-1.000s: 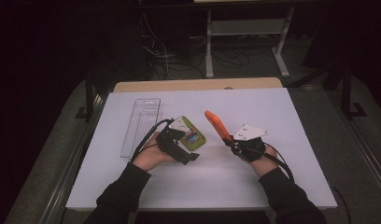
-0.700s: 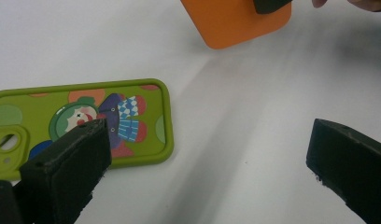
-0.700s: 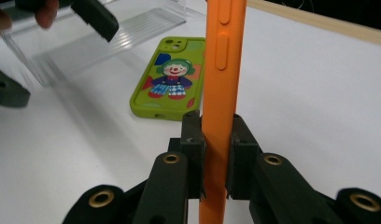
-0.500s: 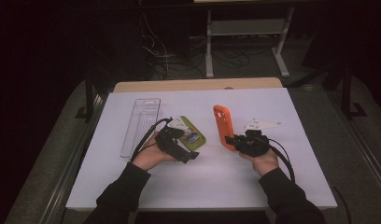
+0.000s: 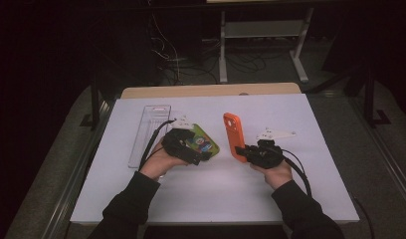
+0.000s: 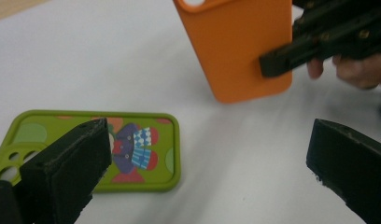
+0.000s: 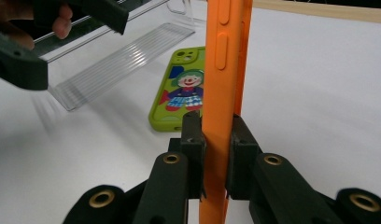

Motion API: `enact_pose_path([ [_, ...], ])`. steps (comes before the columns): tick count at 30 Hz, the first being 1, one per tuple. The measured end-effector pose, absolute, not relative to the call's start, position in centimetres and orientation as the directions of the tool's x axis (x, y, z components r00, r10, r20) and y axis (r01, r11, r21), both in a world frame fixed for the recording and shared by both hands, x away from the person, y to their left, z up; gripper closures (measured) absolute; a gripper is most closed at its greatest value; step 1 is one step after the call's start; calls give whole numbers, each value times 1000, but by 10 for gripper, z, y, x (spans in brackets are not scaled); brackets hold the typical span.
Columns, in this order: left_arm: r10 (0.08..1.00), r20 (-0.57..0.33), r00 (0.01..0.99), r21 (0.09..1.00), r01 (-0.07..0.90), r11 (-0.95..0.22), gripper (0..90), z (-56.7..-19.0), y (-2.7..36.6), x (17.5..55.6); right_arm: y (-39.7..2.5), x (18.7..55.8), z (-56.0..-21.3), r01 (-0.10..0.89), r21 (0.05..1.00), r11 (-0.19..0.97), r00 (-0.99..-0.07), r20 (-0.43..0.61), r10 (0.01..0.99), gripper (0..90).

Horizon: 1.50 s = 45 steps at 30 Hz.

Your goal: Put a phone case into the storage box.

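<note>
An orange phone case (image 5: 234, 136) stands upright on its edge, with my right gripper (image 5: 246, 153) shut on its lower end. In the right gripper view both jaws press the orange case (image 7: 223, 70) from either side at my right gripper (image 7: 215, 154). A green phone case with a clown picture (image 5: 207, 143) lies flat on the white table. My left gripper (image 5: 201, 155) hovers at its near edge, open. In the left gripper view the green case (image 6: 146, 149) lies by the left jaw of my left gripper (image 6: 207, 158), with the orange case (image 6: 235, 46) beyond.
A clear plastic tray (image 5: 149, 130) lies lengthwise left of the green case, also in the right gripper view as a ribbed clear tray (image 7: 118, 60). The white table top (image 5: 320, 119) has bare room on its right and along its front edge.
My right gripper has turned the orange case from a low slant to upright and carried it slightly left, toward the green case. The left gripper has stayed in place.
</note>
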<state>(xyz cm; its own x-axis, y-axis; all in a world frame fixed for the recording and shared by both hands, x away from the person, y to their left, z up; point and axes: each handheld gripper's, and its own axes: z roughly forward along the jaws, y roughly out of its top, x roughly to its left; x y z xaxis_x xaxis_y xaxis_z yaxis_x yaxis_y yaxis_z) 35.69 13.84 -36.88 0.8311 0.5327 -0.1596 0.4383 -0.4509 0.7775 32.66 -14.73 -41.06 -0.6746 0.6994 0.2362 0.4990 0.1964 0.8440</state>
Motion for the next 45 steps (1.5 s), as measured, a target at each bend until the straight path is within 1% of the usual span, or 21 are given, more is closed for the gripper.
enact_pose_path([
  [3, 534, -177, 827, 786, 445, -429, 0, -367, 138, 356, -142, 325, -411, 493, 845, 207, -684, 230, 692, 788],
  [5, 525, -163, 835, 790, 430, -437, 0, -366, 138, 356, -137, 324, -412, 488, 846, 212, -693, 229, 683, 788],
  [14, 527, -185, 830, 807, 434, -400, 0, -362, 138, 355, -115, 315, -411, 477, 848, 231, -730, 236, 641, 788],
  [29, 523, -207, 827, 824, 435, -362, 0, -364, 133, 353, -96, 304, -408, 456, 858, 238, -771, 247, 587, 789],
  [36, 508, -206, 836, 826, 427, -367, 0, -365, 130, 352, -86, 301, -408, 438, 864, 248, -791, 239, 563, 789],
  [39, 509, -195, 838, 829, 418, -371, 0, -367, 128, 352, -84, 300, -408, 437, 862, 256, -794, 237, 560, 789],
  [45, 518, -208, 830, 834, 427, -350, 0, -368, 127, 351, -83, 299, -409, 439, 861, 257, -793, 236, 562, 789],
])
